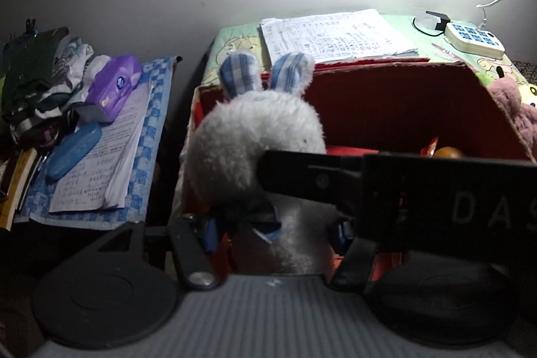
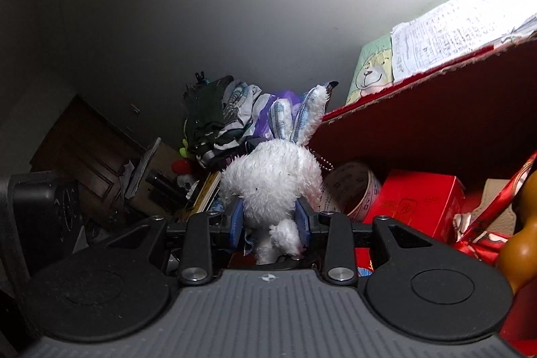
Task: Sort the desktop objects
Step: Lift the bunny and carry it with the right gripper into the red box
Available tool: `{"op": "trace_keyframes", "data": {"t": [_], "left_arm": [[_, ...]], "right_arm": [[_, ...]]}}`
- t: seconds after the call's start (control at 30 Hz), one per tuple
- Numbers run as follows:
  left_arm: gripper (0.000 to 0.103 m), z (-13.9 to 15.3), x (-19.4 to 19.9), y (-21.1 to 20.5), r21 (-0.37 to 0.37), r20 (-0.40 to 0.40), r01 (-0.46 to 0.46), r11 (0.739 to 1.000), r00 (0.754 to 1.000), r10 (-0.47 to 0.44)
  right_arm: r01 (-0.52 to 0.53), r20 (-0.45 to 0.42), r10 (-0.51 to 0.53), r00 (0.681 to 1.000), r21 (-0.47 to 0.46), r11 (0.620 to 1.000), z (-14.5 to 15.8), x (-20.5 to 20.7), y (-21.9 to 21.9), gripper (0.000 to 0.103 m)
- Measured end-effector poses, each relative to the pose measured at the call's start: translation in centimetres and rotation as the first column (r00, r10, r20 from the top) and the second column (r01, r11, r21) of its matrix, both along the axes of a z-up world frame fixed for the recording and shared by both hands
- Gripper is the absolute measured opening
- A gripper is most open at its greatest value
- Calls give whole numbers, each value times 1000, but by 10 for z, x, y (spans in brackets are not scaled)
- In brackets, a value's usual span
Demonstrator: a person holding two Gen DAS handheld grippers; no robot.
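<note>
A white plush rabbit [image 1: 258,136] with blue checked ears hangs over the left part of an open red cardboard box [image 1: 386,96]. My left gripper [image 1: 275,232] stands with its blue pads either side of the rabbit's body, and the right gripper's black body crosses in front of it. In the right wrist view my right gripper [image 2: 270,222] is shut on the rabbit [image 2: 272,187], with blue pads [image 2: 236,220] pressed into its lower body. The box's red flap [image 2: 419,119] rises to the right. Whether the left pads press the rabbit is hidden.
Inside the box lie a tape roll [image 2: 352,190], a red carton [image 2: 416,200] and an orange-brown toy [image 2: 520,244]. Papers [image 1: 335,36], a power strip [image 1: 473,39] and pink plush [image 1: 513,109] sit on the desk. A side table holds papers, purple tissue pack [image 1: 112,86], blue case [image 1: 74,150], clothes.
</note>
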State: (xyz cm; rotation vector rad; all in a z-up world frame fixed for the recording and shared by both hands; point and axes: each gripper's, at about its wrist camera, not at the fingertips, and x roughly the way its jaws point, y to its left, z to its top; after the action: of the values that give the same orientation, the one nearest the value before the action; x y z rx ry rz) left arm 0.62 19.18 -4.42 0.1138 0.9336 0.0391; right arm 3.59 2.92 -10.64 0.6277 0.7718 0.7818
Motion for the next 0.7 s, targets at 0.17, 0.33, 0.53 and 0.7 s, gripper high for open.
{"op": "trace_keyframes", "data": {"t": [0.17, 0.33, 0.53, 0.7], "left_arm": [[65, -10, 2, 7, 6, -15, 28, 1000, 1000, -27], [71, -14, 1, 0, 32, -12, 73, 997, 997, -73], [69, -15, 7, 1, 4, -40, 81, 997, 996, -80], [65, -17, 14, -2, 35, -66, 76, 996, 995, -74]], "right_arm": [[4, -92, -3, 996, 3, 1000, -13, 6, 7, 35], [13, -110, -21, 994, -77, 997, -12, 12, 19, 36], [-8, -126, -7, 992, -125, 992, -20, 20, 22, 36], [-60, -97, 45, 994, -155, 986, -19, 19, 31, 37]]}}
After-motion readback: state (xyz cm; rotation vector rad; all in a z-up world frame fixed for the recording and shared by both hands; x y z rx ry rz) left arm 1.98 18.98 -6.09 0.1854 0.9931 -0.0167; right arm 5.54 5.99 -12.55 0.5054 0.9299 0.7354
